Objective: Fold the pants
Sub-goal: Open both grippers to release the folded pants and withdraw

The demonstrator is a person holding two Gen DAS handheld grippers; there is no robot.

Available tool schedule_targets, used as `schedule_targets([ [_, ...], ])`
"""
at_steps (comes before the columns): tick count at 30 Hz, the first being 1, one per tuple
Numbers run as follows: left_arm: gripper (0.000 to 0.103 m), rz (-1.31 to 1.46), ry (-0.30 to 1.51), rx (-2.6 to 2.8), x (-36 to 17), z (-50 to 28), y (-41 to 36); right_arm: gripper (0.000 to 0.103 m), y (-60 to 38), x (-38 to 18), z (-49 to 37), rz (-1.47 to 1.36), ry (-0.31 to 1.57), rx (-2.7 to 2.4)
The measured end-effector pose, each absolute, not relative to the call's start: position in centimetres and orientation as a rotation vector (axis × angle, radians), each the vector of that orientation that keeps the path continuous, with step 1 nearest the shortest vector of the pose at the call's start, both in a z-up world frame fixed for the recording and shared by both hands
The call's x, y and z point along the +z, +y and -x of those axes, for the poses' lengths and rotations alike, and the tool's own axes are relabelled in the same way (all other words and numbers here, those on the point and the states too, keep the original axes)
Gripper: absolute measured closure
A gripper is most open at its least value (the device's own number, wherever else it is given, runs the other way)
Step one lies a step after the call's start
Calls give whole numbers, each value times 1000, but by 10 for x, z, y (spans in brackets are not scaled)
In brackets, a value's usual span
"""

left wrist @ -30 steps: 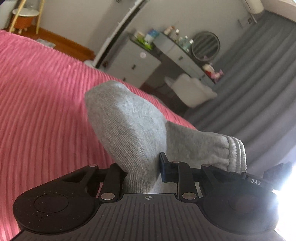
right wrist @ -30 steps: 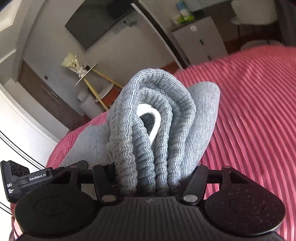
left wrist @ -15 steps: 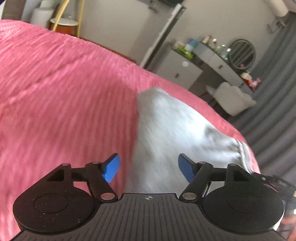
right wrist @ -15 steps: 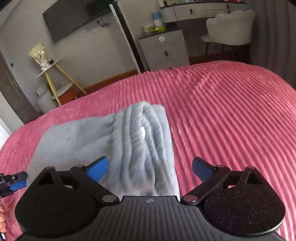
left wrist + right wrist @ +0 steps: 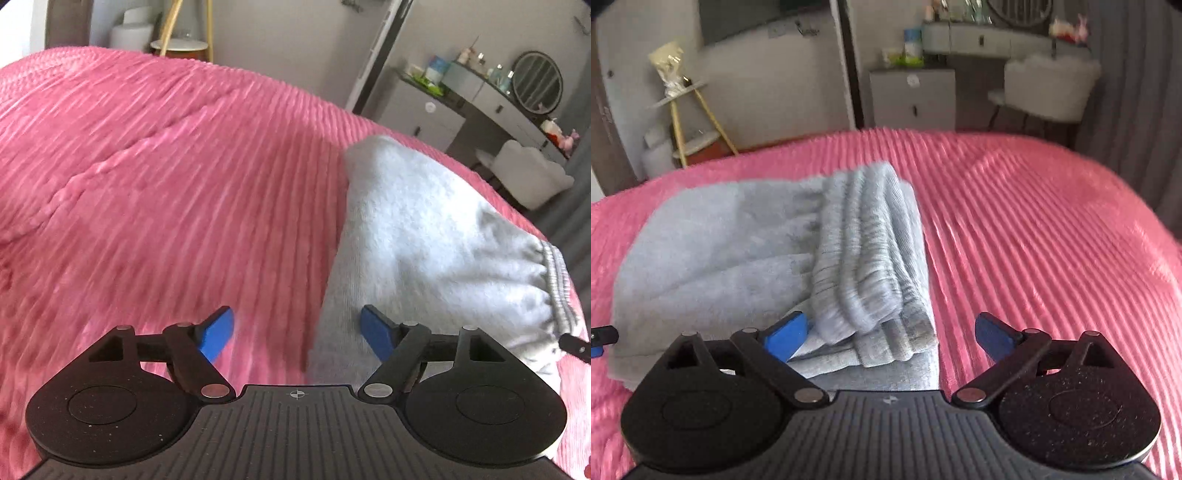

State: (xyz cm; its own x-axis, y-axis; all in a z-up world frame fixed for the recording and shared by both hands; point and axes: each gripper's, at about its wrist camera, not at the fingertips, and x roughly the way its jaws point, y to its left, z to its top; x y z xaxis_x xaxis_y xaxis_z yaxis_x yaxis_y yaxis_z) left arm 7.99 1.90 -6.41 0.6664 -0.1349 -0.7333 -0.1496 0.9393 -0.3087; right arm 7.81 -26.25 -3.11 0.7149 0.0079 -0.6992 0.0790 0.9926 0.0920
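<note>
On the pink ribbed bedspread (image 5: 1034,229) lay the grey pants (image 5: 738,251), folded into a compact bundle with the ribbed elastic waistband (image 5: 871,258) stacked on top along its right side. Seen from the left wrist camera, the same bundle sat to the right of centre, its gathered waistband edge at the far right.

Both tools were empty. The right gripper (image 5: 888,334) had its blue-padded jaws spread wide apart, the left pad just beside the near edge of the waistband, the right pad over bare bedspread. The left gripper (image 5: 297,334) was likewise spread, its right pad over the near-left edge of the fabric, its left pad over the bedspread.

The fold looked essentially complete, so the step in hand appeared to be letting go cleanly. Doing it well would mean drawing both tools straight back with jaws kept wide, so no pad snagged the loose waistband layers and tipped the stack.

Beyond the bed stood a grey cabinet (image 5: 912,98), a white chair (image 5: 1049,92) and a dressing table with a round mirror (image 5: 537,86).
</note>
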Motion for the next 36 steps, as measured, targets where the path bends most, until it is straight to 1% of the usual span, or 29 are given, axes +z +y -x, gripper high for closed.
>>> schedule_targets([
  [4,22,367,834,-54,-57,-63,1,5,-261,-31,-48,-129,745,-63],
  [10,22,103,808,-103,-65,-47,-55,5,-264,-45,7,-275,695,-85],
  [13,22,118,821,-91,-78,-49,-55,5,-270,-51,29,-334,653,-81],
  [17,22,199,844,-77,-83,-50,-47,5,-273,-55,34,-278,647,-156],
  [21,20,129,809,-58,-83,-48,-54,5,-276,-64,30,-248,672,-185],
  [25,20,54,827,17,-92,-54,-59,5,-273,-67,28,-224,669,-193],
  [26,23,30,833,76,-94,-56,-58,5,-273,-68,29,-217,667,-198],
  [27,32,6,848,150,-97,-58,-55,5,-273,-68,29,-211,664,-205],
  [28,33,18,865,206,-97,-59,-48,5,-274,-68,30,-208,664,-208],
  [29,32,69,865,200,-95,-57,-41,5,-274,-67,30,-204,669,-212],
  [30,25,126,867,178,-91,-54,-35,5,-275,-67,30,-202,675,-221],
  [32,15,205,884,143,-83,-43,-30,5,-275,-66,32,-207,682,-228],
  [34,14,230,919,86,-78,-28,-37,5,-273,-65,37,-228,707,-211],
  [36,9,196,955,28,-75,-11,-51,5,-269,-64,43,-259,739,-180],
])
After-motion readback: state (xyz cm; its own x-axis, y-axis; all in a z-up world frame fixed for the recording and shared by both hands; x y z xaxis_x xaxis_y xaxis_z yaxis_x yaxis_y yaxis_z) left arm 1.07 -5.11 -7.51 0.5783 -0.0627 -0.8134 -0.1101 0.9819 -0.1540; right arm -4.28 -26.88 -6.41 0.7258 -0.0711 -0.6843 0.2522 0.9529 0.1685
